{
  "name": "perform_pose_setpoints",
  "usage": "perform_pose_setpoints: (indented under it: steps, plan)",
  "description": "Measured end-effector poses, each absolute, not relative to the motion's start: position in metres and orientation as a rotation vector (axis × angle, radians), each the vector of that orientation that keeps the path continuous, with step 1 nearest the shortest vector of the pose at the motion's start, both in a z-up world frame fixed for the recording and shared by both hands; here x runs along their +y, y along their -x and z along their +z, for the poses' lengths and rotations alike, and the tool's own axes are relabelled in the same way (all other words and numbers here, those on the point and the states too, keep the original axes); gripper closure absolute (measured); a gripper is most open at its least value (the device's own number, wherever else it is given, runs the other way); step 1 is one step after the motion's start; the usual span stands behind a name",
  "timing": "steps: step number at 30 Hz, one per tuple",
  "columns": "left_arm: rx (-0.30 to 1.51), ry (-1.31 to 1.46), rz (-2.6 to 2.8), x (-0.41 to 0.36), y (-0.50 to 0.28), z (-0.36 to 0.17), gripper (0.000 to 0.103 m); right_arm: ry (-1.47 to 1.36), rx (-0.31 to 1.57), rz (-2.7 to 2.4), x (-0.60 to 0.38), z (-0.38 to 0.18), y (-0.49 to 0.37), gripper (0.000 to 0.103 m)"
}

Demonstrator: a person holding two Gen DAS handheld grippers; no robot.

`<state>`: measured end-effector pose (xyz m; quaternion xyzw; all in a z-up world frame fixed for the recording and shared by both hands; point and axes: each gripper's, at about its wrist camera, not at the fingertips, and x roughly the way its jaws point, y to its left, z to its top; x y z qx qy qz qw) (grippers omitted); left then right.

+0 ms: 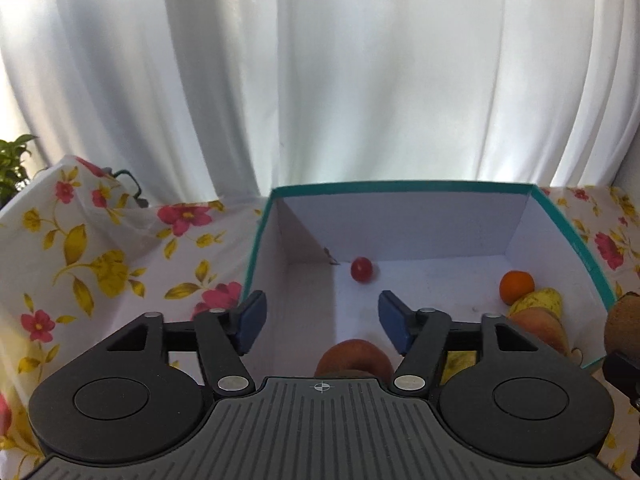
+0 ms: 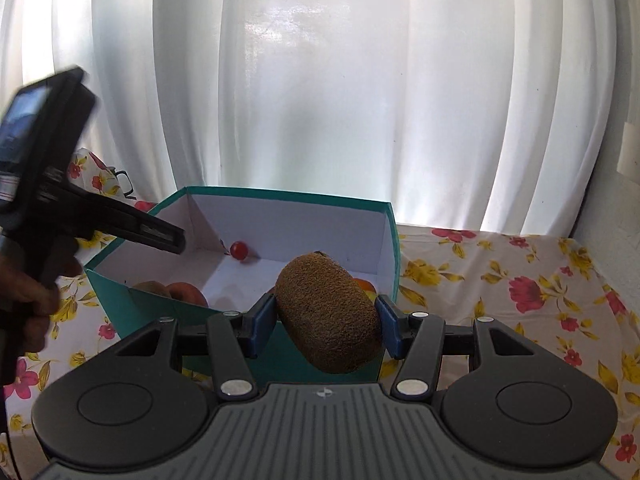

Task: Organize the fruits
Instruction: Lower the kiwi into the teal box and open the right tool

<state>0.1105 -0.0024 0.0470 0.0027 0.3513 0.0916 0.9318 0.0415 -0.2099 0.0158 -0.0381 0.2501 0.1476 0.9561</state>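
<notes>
A teal box (image 1: 400, 188) with a white inside stands on the table. On its floor lie a small red fruit (image 1: 362, 269), an orange (image 1: 516, 286), a yellow fruit (image 1: 540, 302) and a reddish-orange fruit (image 1: 352, 358). My left gripper (image 1: 320, 304) hangs open over the box's near left part, with nothing between its pads. In the right wrist view my right gripper (image 2: 325, 306) is shut on a brown fuzzy kiwi (image 2: 328, 312), held in the air in front of the box (image 2: 288, 196). The kiwi (image 1: 624, 320) also shows at the right edge of the left wrist view.
A flowered tablecloth (image 2: 500, 280) covers the table around the box. White curtains (image 1: 320, 80) hang behind. A green plant (image 1: 14, 164) stands at the far left, and dark eyeglasses (image 2: 124, 184) lie on the raised cloth. A person's hand (image 2: 28, 292) holds the left gripper's handle.
</notes>
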Motion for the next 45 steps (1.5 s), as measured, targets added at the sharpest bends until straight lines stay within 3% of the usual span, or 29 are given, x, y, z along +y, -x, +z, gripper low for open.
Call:
perform_pose_setpoints:
  steps: [3, 17, 45]
  plan:
    - [0.679, 0.021, 0.221, 0.008, -0.090, 0.058, 0.024, 0.087, 0.499, 0.295, -0.207, 0.017, -0.047, 0.049]
    - [0.784, 0.107, 0.280, 0.033, -0.052, 0.041, 0.022, 0.137, 0.503, 0.407, -0.149, 0.005, -0.084, 0.049]
    - [0.856, 0.103, 0.283, 0.044, -0.052, 0.033, 0.020, 0.171, 0.632, 0.439, -0.114, -0.030, -0.128, 0.049]
